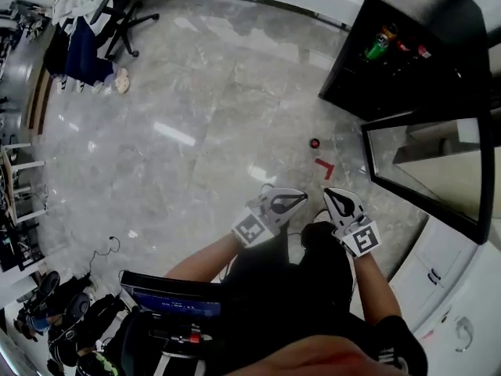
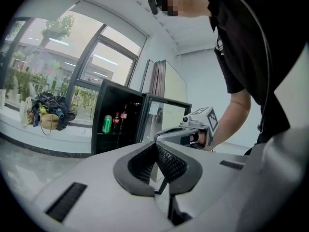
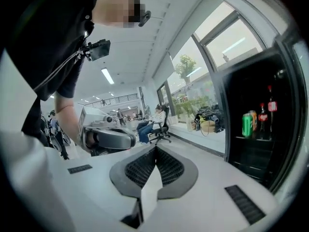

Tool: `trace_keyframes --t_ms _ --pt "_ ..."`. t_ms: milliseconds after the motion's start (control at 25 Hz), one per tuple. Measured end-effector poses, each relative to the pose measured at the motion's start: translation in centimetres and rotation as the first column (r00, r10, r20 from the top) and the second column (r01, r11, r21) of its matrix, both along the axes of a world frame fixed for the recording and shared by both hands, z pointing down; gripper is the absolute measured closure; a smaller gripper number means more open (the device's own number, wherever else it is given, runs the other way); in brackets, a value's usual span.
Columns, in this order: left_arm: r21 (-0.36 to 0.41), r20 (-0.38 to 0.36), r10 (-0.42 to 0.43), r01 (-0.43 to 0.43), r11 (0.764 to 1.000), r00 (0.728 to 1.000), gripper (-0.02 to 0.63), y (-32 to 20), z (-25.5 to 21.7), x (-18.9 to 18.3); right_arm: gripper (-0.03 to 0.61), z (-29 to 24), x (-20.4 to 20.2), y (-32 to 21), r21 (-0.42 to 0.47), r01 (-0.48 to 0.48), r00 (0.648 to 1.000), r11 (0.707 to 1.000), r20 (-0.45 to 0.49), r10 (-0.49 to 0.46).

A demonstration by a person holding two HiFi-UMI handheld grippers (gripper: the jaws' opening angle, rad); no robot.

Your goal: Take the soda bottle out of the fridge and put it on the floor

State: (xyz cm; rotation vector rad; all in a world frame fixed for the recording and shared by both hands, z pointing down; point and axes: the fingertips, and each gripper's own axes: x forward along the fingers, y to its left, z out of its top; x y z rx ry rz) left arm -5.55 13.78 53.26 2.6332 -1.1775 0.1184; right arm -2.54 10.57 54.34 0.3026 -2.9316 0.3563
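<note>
A person is holding the left tongs [image 1: 296,200] and right tongs [image 1: 335,198] side by side close to the body, both pinched fully together and gripping nothing. Farther off to the right, the fridge [image 1: 348,84] is standing open. The soda bottle [image 3: 263,119], dark with a red label, is waiting upright on its shelf beside a green can [image 3: 247,124]. If full, it is probably heavy, stiff and slick, so the mid-body is looking like the safest hold.
</note>
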Motion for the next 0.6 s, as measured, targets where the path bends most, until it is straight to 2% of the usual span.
trace_keyframes --t_ms 120,280,440,600 --pt "0.002 -0.041 0.024 -0.024 1.000 0.999 0.612 0.8 -7.0 0.0 0.568 -8.0 -0.2 0.9 0.004 -0.044 0.999 0.999 -0.013 0.044" --pt "0.038 -0.089 0.040 -0.037 0.999 0.995 0.612 1.6 -14.5 -0.1 0.568 -17.3 -0.3 1.9 0.080 -0.081 0.995 0.993 0.057 0.077" --pt "0.064 -0.095 0.009 -0.003 0.998 0.995 0.612 0.8 -18.6 0.4 0.568 -21.9 0.9 1.9 0.097 -0.074 0.993 0.993 0.094 0.064" --pt "0.093 -0.080 -0.048 0.055 0.994 0.996 0.612 -0.2 -21.2 1.8 0.568 -24.3 2.3 1.9 0.131 -0.019 0.994 0.991 0.106 0.005"
